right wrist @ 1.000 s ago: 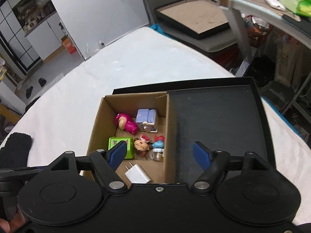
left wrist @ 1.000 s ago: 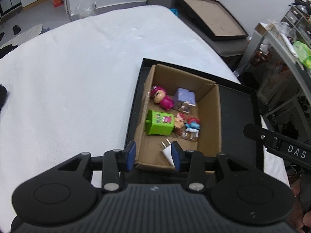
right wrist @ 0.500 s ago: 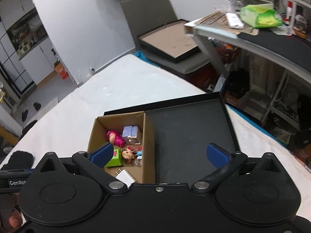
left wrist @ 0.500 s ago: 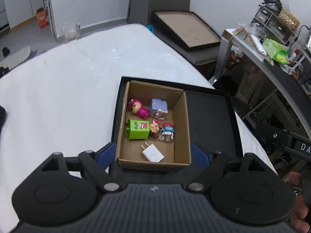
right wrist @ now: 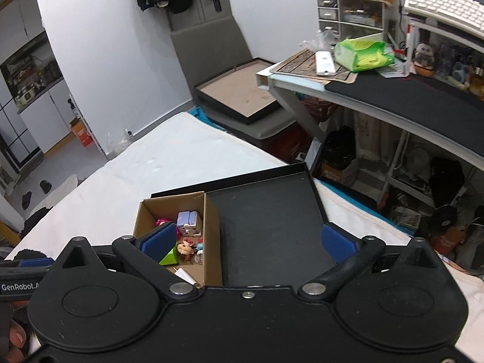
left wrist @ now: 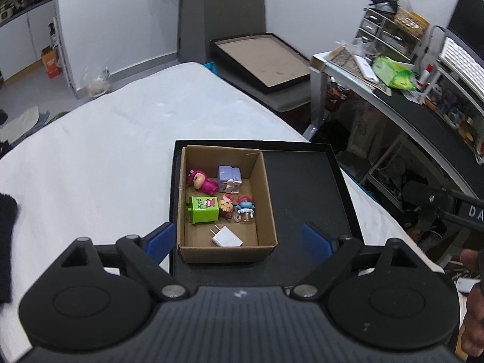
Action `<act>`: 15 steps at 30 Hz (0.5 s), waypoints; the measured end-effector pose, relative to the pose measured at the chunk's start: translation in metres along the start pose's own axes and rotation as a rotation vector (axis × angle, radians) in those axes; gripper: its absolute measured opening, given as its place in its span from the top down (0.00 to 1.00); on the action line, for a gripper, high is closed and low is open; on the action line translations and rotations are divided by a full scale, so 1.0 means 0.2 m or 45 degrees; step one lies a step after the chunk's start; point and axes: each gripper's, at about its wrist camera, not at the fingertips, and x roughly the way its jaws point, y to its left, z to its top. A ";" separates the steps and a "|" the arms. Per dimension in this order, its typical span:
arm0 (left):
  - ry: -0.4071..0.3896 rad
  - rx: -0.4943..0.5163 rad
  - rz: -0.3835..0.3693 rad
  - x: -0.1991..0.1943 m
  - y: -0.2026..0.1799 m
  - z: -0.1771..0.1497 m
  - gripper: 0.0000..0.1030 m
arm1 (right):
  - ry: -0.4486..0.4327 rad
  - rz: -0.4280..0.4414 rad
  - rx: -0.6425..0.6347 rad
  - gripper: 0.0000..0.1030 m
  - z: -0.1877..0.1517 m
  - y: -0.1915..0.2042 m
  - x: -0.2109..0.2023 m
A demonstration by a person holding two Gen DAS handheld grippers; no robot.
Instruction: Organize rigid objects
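Observation:
A cardboard box (left wrist: 266, 193) sits in the left part of a black tray (left wrist: 305, 187) on the white bed. In it lie a pink figure (left wrist: 201, 181), a lilac block toy (left wrist: 229, 178), a green box toy (left wrist: 204, 209), a small brown-headed figure (left wrist: 227, 205), a blue figure (left wrist: 245, 207) and a white charger plug (left wrist: 226, 237). My left gripper (left wrist: 237, 240) is open and empty, raised above the box's near edge. My right gripper (right wrist: 248, 240) is open and empty above the tray (right wrist: 269, 227); the box (right wrist: 211, 227) shows beside its left finger.
The white bed (left wrist: 99, 157) spreads to the left and back. A dark cloth (left wrist: 7, 242) lies at its left edge. A cluttered desk (right wrist: 393, 90) stands to the right. A framed board (left wrist: 263, 57) leans behind the bed.
My left gripper has opened wide and pulled up and back from the box, leaving the white plug in it. My right gripper has also risen and opened wider.

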 end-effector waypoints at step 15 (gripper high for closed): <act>-0.101 0.090 -0.011 -0.23 0.00 -0.09 0.12 | -0.049 -0.052 0.013 0.00 -0.10 0.04 -0.21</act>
